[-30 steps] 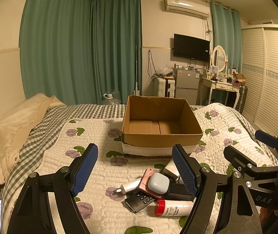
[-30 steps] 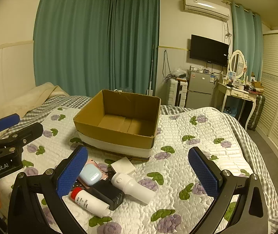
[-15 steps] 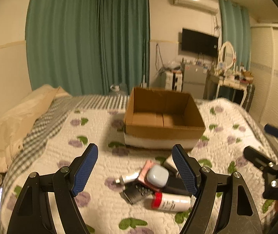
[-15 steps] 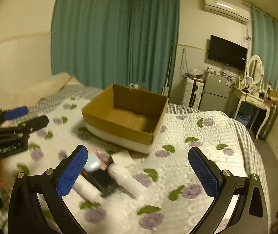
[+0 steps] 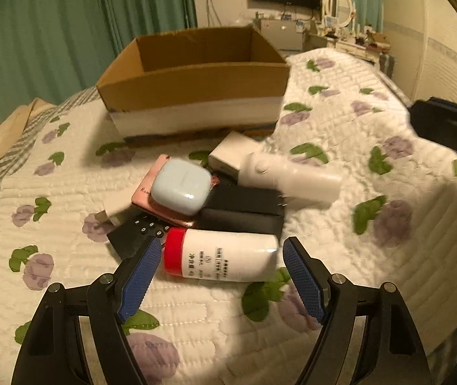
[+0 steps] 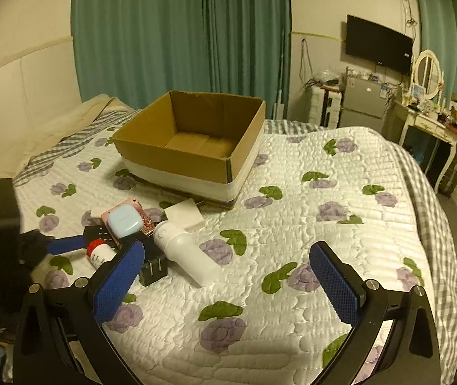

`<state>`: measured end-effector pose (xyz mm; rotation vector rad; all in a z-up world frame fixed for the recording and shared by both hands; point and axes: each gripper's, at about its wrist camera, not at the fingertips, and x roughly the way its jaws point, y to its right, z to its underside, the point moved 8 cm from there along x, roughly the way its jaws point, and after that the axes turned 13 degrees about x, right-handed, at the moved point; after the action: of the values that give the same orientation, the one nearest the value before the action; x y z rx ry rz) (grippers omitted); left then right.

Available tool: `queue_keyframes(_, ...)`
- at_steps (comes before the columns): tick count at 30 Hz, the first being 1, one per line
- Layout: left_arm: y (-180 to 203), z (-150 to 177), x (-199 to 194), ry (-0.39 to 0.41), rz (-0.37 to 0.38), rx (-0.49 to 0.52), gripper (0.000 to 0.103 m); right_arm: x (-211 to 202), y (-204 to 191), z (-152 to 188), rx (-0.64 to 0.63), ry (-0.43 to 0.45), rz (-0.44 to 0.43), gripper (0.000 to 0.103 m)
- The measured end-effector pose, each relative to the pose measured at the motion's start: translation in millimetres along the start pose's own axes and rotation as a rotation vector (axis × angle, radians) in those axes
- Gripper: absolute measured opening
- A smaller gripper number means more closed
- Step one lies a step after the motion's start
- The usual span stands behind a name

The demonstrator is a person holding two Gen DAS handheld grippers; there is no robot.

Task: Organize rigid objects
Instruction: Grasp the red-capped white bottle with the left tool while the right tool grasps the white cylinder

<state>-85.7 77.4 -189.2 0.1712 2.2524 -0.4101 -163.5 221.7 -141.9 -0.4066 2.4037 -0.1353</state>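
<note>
Red-capped bottle (image 5: pixel 220 258) is clearly the first pick from the pile on the bed (image 5: pixel 388 192): a second ago the left gripper (image 5: pixel 220 269) was hanging back with the whole heap well ahead of it, and now it has dropped in low so the bottle sits right between its blue pads, jaws spread wide on either side and not touching it yet as far as I can tell. That tells me the reach is basically done and the squeeze comes next, then a carry to the cardboard box (image 5: pixel 196 73), which stands empty just behind the pile. The bottle lies flat on its side with its long axis running left-right across the left wrist view, red cap pointing left toward the black remote (image 5: pixel 135 234) and its base to the right (so the pads would close on its two ends, which looks like a slippy hold to me). It's touching the black charger block (image 5: pixel 244 215) behind it, with the pale blue earbud case (image 5: pixel 181 189) perched on a pink card and a white handheld device (image 5: pixel 289 179) further back. The right gripper (image 6: pixel 228 285) hovers over bare quilt to the right of the heap, jaws spread, holding nothing.
</note>
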Motion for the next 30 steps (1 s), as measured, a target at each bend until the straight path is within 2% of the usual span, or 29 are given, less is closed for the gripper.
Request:
queue_keyframes(3, -4.2, 1.7, 8.8, -0.009, 0.009, -0.024, 0.081, 6.2, -1.9, 1.0, -0.001, -0.031, -0.013, 0.103)
queue_keyframes(6, -2.9, 1.1, 14.2, 0.004, -0.009, 0.007, 0.081, 11.6, -4.4, 2.2, -0.012, -0.055, -0.022, 0.103)
queue_keyframes(10, -0.5, 1.7, 13.8, 0.004, 0.004, 0.013, 0.081, 21.8, -10.9, 3.4, -0.045, -0.102, -0.024, 0.103)
queue_keyframes(13, 8.0, 10.6, 18.8, -0.051, 0.069, 0.049, 0.081, 27.7, -17.9, 3.1, -0.086, -0.131, -0.031, 0.103)
queue_keyframes(14, 2.0, 12.9, 30.9, -0.061, 0.078, 0.058, 0.08, 30.3, -20.4, 2.8, -0.106, -0.141, -0.033, 0.103)
queue_keyframes(22, -10.4, -1.3, 8.8, 0.024, 0.049, 0.017, 0.077, 71.1, -34.9, 4.7, -0.246, -0.286, -0.072, 0.103)
queue_keyframes(26, -33.2, -19.5, -15.2, 0.09, -0.001, -0.028, 0.076, 98.8, -41.3, 9.5, -0.304, -0.355, -0.081, 0.097)
queue_keyframes(28, -47.0, -25.0, -20.0, 0.103, -0.017, -0.065, 0.076, 117.8, -42.3, 18.1, -0.328, -0.409, -0.068, 0.089)
queue_keyframes(29, -54.6, -26.5, -21.3, 0.106, -0.038, -0.078, 0.076, 126.3, -42.4, 22.3, -0.329, -0.434, -0.065, 0.079)
queue_keyframes(30, -59.4, -26.9, -21.2, 0.105, -0.056, -0.08, 0.076, 134.1, -43.0, 25.8, -0.322, -0.456, -0.073, 0.076)
